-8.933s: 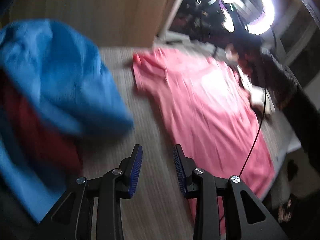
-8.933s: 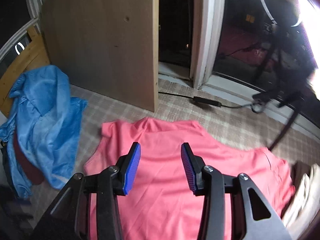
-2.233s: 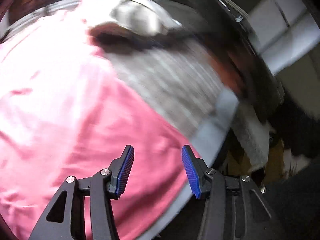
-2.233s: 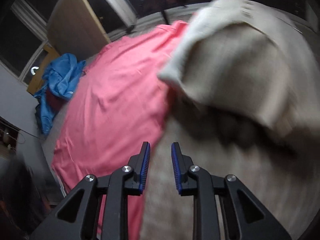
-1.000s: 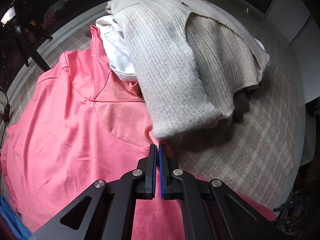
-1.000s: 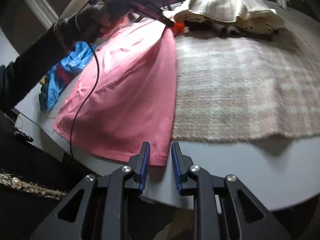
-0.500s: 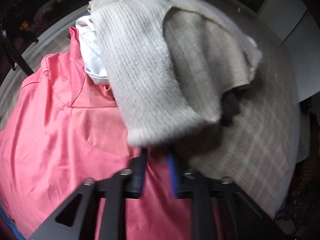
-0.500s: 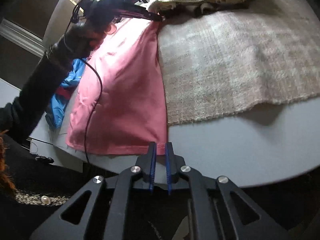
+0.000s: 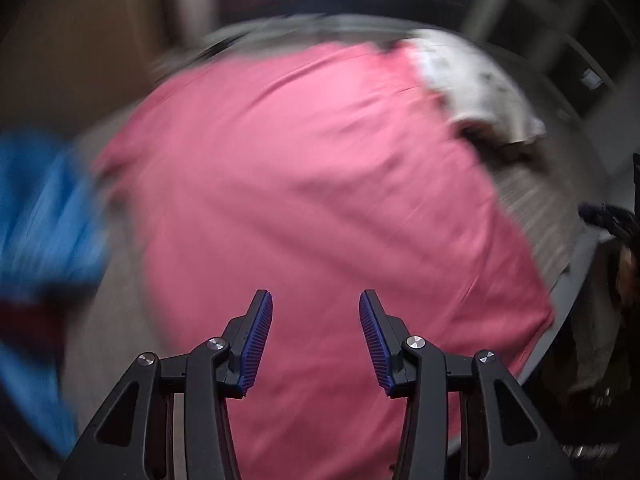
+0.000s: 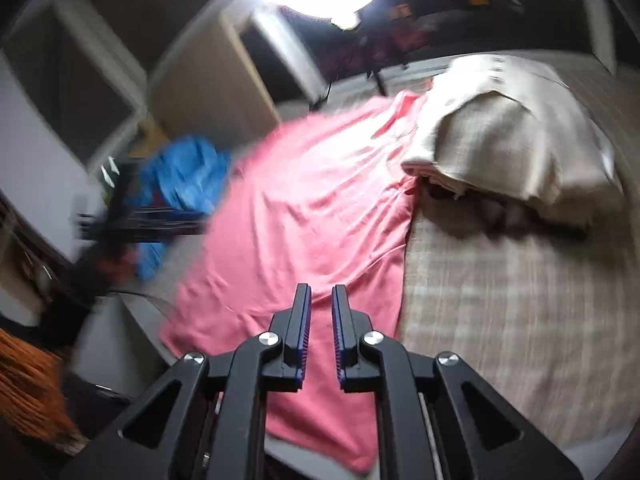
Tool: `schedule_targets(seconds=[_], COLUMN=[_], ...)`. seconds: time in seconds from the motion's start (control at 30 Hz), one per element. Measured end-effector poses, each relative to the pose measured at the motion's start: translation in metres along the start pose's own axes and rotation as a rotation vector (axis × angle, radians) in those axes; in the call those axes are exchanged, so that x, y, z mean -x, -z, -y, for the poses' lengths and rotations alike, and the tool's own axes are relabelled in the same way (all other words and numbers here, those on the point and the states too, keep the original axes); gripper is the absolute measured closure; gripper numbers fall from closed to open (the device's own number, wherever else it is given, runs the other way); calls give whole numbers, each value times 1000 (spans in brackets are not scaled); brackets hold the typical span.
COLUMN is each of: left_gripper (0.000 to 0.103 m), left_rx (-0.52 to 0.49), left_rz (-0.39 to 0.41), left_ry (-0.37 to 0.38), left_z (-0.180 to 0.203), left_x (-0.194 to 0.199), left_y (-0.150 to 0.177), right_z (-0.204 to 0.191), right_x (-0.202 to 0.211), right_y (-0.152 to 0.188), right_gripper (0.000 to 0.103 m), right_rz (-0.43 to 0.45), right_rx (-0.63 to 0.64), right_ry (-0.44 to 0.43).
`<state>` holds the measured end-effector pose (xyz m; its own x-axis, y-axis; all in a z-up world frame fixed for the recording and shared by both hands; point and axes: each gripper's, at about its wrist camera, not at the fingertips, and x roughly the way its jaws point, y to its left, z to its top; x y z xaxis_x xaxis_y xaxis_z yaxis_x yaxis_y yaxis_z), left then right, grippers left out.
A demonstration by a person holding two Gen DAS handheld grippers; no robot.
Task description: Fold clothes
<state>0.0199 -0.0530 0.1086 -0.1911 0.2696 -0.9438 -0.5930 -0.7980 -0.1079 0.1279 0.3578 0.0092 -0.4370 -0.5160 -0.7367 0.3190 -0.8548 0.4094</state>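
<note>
The pink shirt [image 9: 320, 184] lies spread flat across the checked cloth [image 10: 500, 300] that covers the counter [image 10: 440, 454]. Its lower hem hangs at the counter's near edge.

**Gripper state**
- Left gripper [image 9: 316, 340]: fingers set wide apart, empty, hovering above the lower part of the shirt.
- Right gripper [image 10: 321, 332]: fingers drawn to a narrow gap. No cloth is visible between them, though the shirt's hem area lies directly beneath.

**Risks (judgement)**
- The cream knit sweater [image 10: 500, 132] rests on the shirt's far corner. Lifting or folding that side is likely to drag the sweater, or to stall the fold.
- The shirt fabric looks thin and smooth. A pinch with narrow fingers may take only one layer, or slip free.
- The hem overhangs the edge, so a careless pull could slide the shirt off.
- Both views are motion-blurred, so seams and edges are hard to locate exactly.

**Materials**
- Shirt: light, soft, with shallow creases.
- Sweater: thick, ribbed, bulky.
- Checked cloth: coarse weave.
- Blue garment [image 10: 184, 176]: crumpled in a heap beside the shirt.
</note>
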Motion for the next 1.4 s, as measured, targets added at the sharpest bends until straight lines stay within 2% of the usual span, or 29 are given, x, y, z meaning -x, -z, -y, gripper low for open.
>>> schedule_targets(seconds=[0.07, 0.17, 0.23, 0.3, 0.4, 0.53, 0.6, 0.63, 0.67, 0.7, 0.8, 0.9, 0.97, 1.03, 1.1, 1.17, 1.2, 1.27, 1.4], left_gripper=[57, 56, 56, 56, 56, 61, 72, 90, 102, 103, 103, 103, 100, 98, 90, 86, 84, 73, 73], left_rx=[124, 265, 313, 318, 299, 251, 228, 220, 212, 205, 172, 194, 247, 270, 275, 262, 245, 197, 136], left_rz=[-23, -54, -68, -65, -56, -82, -71, -70, -76, -83, -81, -69, -64, -83, -88, -65, -56, -44, -31], left_ry=[-7, 19, 44, 61, 87, 72, 73, 76, 81, 85, 73, 65, 89, 77, 74, 95, 103, 118, 160], left_z=[-36, -63, -68, -66, -60, -53, -49, -47, -46, -45, -41, -49, -61, -67, -69, -64, -59, -45, -27], left_x=[14, 21, 14, 6, -12, -30, -34, -35, -35, -36, -33, -25, -28, -33, -34, -28, -26, -25, -31], left_y=[52, 122, 148, 157, 157, 153, 153, 153, 154, 155, 159, 162, 163, 163, 162, 158, 155, 146, 133], right_z=[1, 17, 26, 31, 30, 24, 21, 19, 18, 17, 8, -1, 1, 1, -8, -12, -13, -18, -36], right_x=[-23, -43, -45, -44, -41, -35, -34, -34, -34, -34, -35, -37, -36, -37, -46, -45, -42, -37, -34], right_y=[7, 34, 53, 70, 92, 108, 111, 113, 115, 117, 119, 120, 119, 117, 116, 115, 113, 109, 95], right_gripper=[91, 91, 91, 91, 82, 81, 81, 81, 81, 81, 81, 99, 99, 100, 100, 99, 99, 99, 99], right_rz=[-81, -173, -207, -235, -259, -243, -234, -230, -233, -236, -248, -260, -260, -264, -293, -319, -305, -273, -200], right_rx=[15, -62, -116, -155, -176, -172, -162, -157, -155, -153, -107, -60, -68, -60, -29, -16, -29, -47, -22], right_ry=[23, 52, 78, 107, 167, 202, 219, 227, 230, 232, 272, 313, 311, 339, 403, 445, 435, 411, 393])
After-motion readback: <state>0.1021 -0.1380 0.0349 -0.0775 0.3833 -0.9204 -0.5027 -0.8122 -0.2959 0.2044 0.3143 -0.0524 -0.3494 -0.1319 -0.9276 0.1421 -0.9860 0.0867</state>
